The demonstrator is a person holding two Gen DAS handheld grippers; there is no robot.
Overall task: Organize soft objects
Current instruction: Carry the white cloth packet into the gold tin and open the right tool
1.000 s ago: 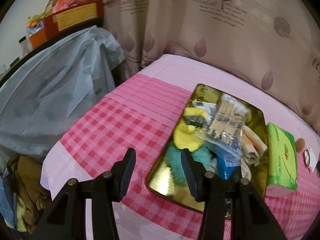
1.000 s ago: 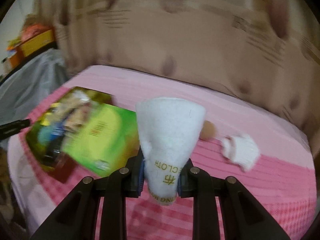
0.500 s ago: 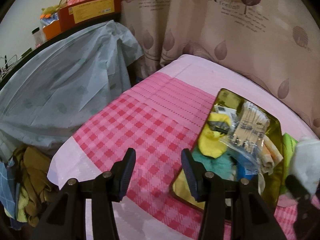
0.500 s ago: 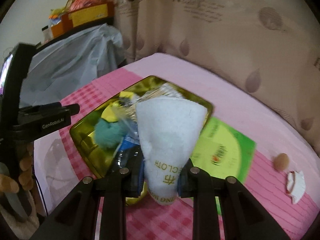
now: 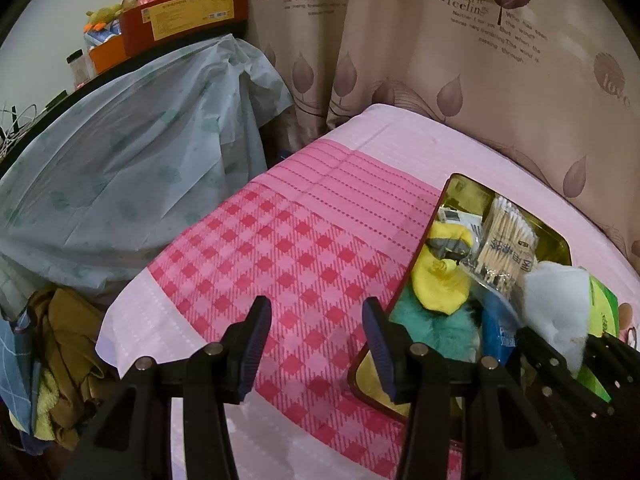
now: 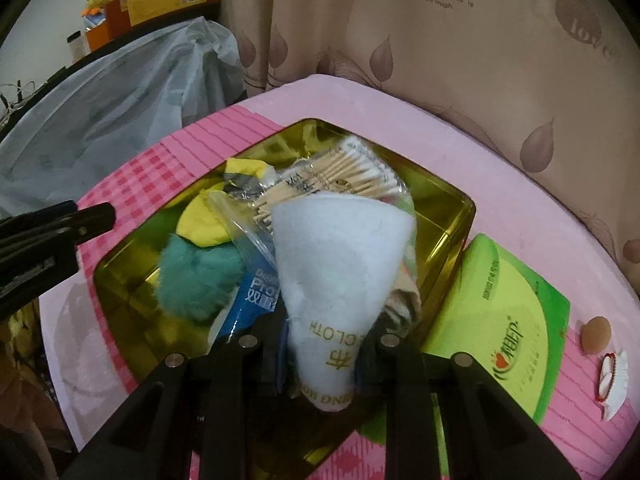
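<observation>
Placing step: right gripper (image 6: 320,356) pinching white cloth (image 6: 340,264) above gold tin (image 6: 460,216), release next; left gripper (image 5: 316,344) spread, empty.

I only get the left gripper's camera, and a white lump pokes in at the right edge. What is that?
Observer: A white cloth printed CLOTH, clamped in the right gripper.
Operator: Where is it hanging?
Observer: Over the gold tin, above the blue packet and cotton swabs.
Operator: Anything past the green tissue pack?
Observer: Yes: beyond the green tissue pack, a small tan disc lies on the pink cover, with a white and red scrap beside it.
</observation>
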